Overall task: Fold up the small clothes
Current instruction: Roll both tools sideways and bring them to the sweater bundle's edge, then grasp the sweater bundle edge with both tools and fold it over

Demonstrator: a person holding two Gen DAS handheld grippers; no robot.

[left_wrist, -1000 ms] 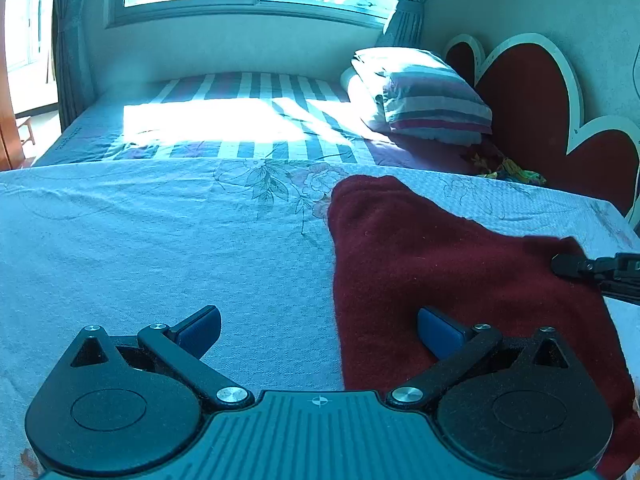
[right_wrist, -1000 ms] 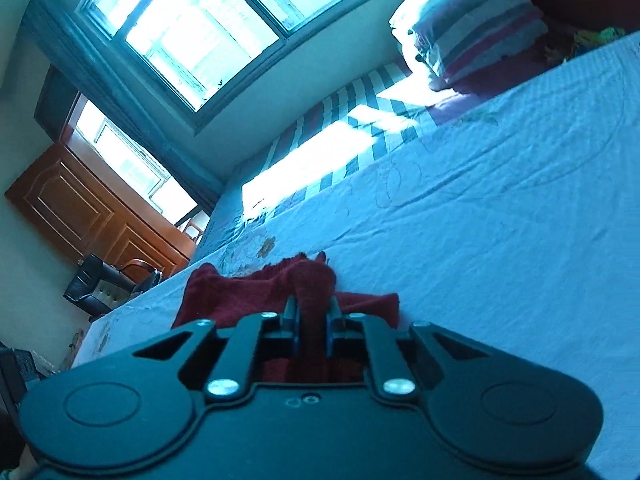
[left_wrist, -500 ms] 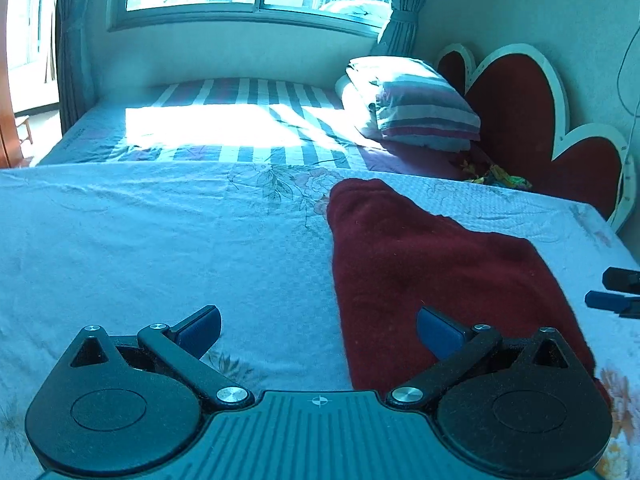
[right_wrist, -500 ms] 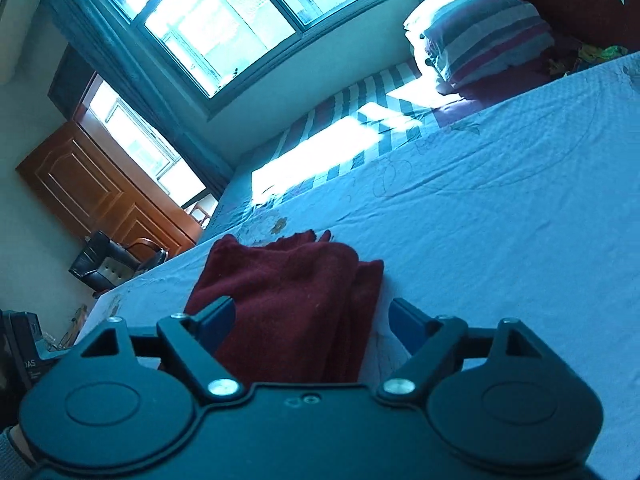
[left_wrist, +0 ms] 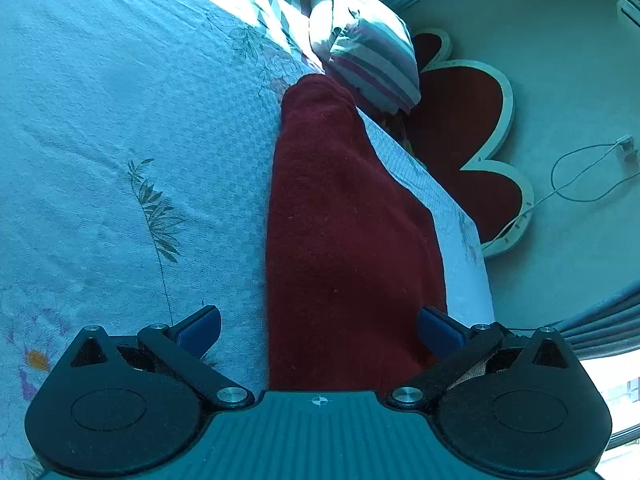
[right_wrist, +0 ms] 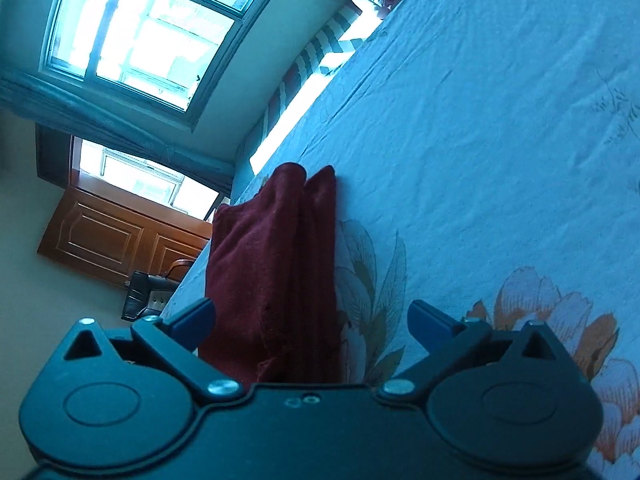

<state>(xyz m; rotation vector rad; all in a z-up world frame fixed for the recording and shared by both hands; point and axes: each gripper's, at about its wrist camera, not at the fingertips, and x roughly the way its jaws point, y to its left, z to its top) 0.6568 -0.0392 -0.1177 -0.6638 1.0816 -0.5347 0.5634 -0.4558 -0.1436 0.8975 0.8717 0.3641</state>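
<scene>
A dark red garment (left_wrist: 344, 232) lies folded in a long strip on the light blue floral bedsheet (left_wrist: 120, 120). My left gripper (left_wrist: 320, 330) is open and empty, its blue-padded fingers astride the near end of the strip. In the right wrist view the same garment (right_wrist: 276, 264) shows layered folds with a frayed near edge. My right gripper (right_wrist: 310, 318) is open and empty, with the garment's near end between its fingers, toward the left one.
A striped pillow (left_wrist: 372, 48) and a red heart-shaped headboard (left_wrist: 460, 128) stand beyond the garment's far end. The bed edge runs close along the garment's right side. A window (right_wrist: 140, 28), a wooden cabinet (right_wrist: 120, 236) and a black chair (right_wrist: 148, 296) are off the bed.
My right gripper let go of the red garment and opened. Both grippers have tilted and shifted; the left one now looks along the length of the folded strip.
</scene>
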